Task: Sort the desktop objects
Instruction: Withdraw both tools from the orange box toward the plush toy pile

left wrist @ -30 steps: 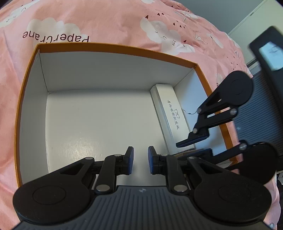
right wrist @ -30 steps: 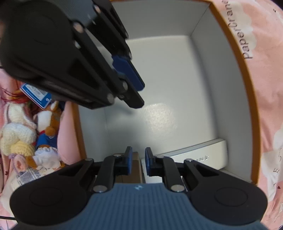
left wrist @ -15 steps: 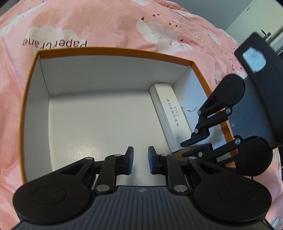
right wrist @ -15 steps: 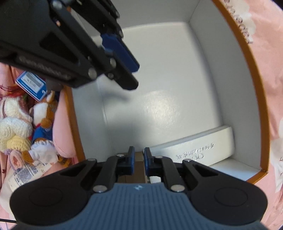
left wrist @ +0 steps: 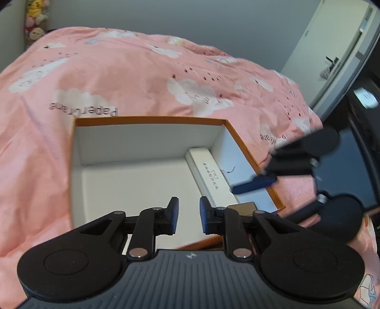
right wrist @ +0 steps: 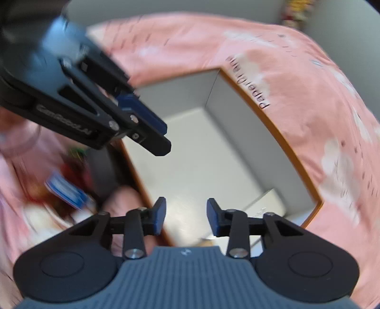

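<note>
Box (left wrist: 147, 152), orange-rimmed and white inside, sat open on a pink cloud-print bedspread (left wrist: 118, 78) in the left wrist view. A long white case (left wrist: 209, 176) lay along its right inner wall, and a small brown block (left wrist: 247, 205) lay at the case's near end, in the box's near right corner. The left gripper (left wrist: 188, 214) hung over the near part of the box, its blue-padded jaws a narrow gap apart with nothing between them. To the right, the right gripper (left wrist: 273, 190) was blurred above the box's right rim, jaws apart and empty. Stuffed toys (left wrist: 35, 21) showed in the far left corner of the room.

From the right wrist view, much blurred, the box (right wrist: 296, 166) lay below on the bedspread (right wrist: 296, 71), with the white case (right wrist: 268, 202) against its near wall. The right gripper (right wrist: 186, 217) had just been opening its jaws; they stood well apart over the box floor, holding nothing. The left gripper (right wrist: 152, 133) reached in from the upper left above the box's left side. A blurred blue-and-white tag (right wrist: 66, 190) and other items lay outside the box to the left; what they were could not be told.
</note>
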The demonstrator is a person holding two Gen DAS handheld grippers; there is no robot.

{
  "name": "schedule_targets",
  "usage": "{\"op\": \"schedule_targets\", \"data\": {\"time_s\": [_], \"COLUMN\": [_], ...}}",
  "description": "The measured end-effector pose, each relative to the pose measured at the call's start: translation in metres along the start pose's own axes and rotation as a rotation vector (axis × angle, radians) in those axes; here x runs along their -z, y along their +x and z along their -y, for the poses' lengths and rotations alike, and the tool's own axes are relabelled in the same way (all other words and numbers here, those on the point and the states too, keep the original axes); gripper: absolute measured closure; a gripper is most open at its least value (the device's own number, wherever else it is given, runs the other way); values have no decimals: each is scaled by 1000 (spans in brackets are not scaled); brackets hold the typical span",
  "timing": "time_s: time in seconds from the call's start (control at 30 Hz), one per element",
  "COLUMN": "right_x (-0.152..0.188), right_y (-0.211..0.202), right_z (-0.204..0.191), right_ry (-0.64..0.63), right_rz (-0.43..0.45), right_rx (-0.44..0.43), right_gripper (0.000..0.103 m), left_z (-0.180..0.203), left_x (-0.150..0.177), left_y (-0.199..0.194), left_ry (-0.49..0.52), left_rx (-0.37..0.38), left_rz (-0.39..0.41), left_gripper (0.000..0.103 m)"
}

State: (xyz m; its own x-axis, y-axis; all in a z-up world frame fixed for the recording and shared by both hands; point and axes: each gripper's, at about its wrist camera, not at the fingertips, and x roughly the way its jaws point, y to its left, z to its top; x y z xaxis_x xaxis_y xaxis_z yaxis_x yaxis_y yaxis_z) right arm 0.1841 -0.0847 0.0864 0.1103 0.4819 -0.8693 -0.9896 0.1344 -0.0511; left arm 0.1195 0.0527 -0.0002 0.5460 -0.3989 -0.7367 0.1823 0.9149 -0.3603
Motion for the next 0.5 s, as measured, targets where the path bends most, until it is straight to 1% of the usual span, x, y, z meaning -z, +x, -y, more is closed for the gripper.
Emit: {"op": "schedule_targets", "data": {"time_s": [0.07,0.13,0.2,0.27,0.3,0.37,0.5], "right_x": [10,26,44,66,74,95,122], "right_y": [-10,-10,-5,14,13,26,24], "right_z": [-11,-31,-50,-76,-78,-71,-79], "right_ry": [98,163,236,302,339,431,607], "right_rz": [47,57,56,80,89,101,134], "right_rx": [9,59,107,142,158,177,146], "right_gripper": [62,62,62,62,62,62,62], "left_z": [-4,-8,-9,-10,-10,-8,-3], "left_x": [5,12,19,28,33,43,65], "left_y": [-10,-18,-26,-31,-32,-34,-31], "left_ry": [-6,-6,13,25,36,55,77], "left_rx": [-4,-9,-12,-11,-13,-19,4], "left_rz": [-9,-17,-28,-38,-46,-68,-127], "left_gripper": [81,81,81,81,81,81,81]}}
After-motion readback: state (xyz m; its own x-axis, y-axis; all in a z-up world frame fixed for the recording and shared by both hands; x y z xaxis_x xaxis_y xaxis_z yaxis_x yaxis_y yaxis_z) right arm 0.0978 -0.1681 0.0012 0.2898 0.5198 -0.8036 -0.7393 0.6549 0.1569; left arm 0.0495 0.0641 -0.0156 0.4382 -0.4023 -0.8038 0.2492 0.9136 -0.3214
